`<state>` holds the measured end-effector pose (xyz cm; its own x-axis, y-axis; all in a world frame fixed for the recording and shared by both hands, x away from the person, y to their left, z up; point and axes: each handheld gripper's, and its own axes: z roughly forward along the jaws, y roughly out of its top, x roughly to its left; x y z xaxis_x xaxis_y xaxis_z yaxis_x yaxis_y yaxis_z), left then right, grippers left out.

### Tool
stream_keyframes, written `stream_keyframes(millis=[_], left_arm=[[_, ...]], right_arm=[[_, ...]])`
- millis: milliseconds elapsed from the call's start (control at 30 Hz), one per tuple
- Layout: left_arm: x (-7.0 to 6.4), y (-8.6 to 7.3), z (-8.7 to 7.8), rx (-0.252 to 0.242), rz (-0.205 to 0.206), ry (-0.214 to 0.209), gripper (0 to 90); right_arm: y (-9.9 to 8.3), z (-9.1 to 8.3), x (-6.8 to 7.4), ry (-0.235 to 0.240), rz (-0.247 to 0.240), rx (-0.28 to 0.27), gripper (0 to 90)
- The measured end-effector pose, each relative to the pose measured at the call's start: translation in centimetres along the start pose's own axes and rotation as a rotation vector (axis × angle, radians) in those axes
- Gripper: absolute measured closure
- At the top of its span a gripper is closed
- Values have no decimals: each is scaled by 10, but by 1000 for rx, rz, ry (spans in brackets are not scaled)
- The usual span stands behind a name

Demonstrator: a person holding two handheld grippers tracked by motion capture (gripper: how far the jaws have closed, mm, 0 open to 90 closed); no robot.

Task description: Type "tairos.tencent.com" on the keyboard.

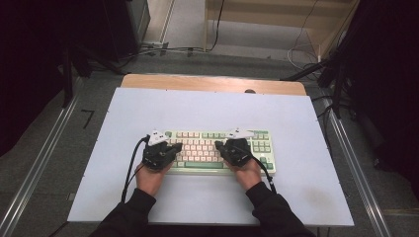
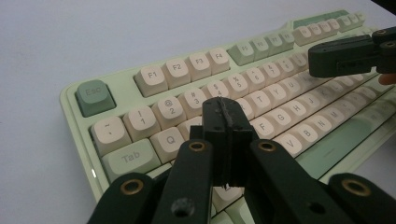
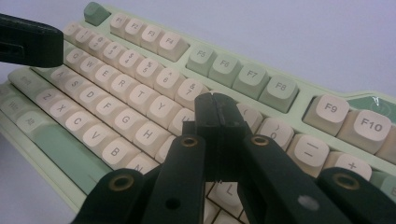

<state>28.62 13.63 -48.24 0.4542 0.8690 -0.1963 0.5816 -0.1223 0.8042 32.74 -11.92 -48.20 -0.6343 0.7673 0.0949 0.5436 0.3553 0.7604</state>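
Observation:
A mint-green keyboard (image 1: 217, 148) with cream and green keys lies on the white table top. In the high view my left gripper (image 1: 176, 146) rests over the keyboard's left half and my right gripper (image 1: 219, 144) over its middle. In the left gripper view my left gripper (image 2: 227, 109) is shut with nothing held, its tip just above the keys near E and R of the keyboard (image 2: 154, 88). The right gripper (image 2: 327, 58) shows at the upper right there. In the right gripper view my right gripper (image 3: 215, 105) is shut, empty, over the keys of the keyboard (image 3: 140, 93) around U and I.
The white table top (image 1: 212, 111) has open room on all sides of the keyboard. A wooden edge (image 1: 212, 83) runs along its far side. Metal rails (image 1: 44, 158) flank the table, and cables (image 1: 163, 49) lie on the floor beyond.

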Motion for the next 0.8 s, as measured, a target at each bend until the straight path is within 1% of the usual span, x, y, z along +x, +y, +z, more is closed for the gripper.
stream_keyframes(millis=[367, 533, 767, 800], left_arm=[[-5, 3, 4, -4, -5, -20, 900], [-8, 6, 9, -9, -10, -27, 900], [-10, 10, 18, -1, -9, -28, 900], [-10, 10, 19, 7, -7, -26, 900]], right_arm=[[-1, -5, -1, -3, -2, -5, 872], [-1, -9, -2, -6, 1, -14, 872], [-2, -13, -6, -8, 10, -19, 872], [-2, -13, -6, -7, 12, -20, 872]])
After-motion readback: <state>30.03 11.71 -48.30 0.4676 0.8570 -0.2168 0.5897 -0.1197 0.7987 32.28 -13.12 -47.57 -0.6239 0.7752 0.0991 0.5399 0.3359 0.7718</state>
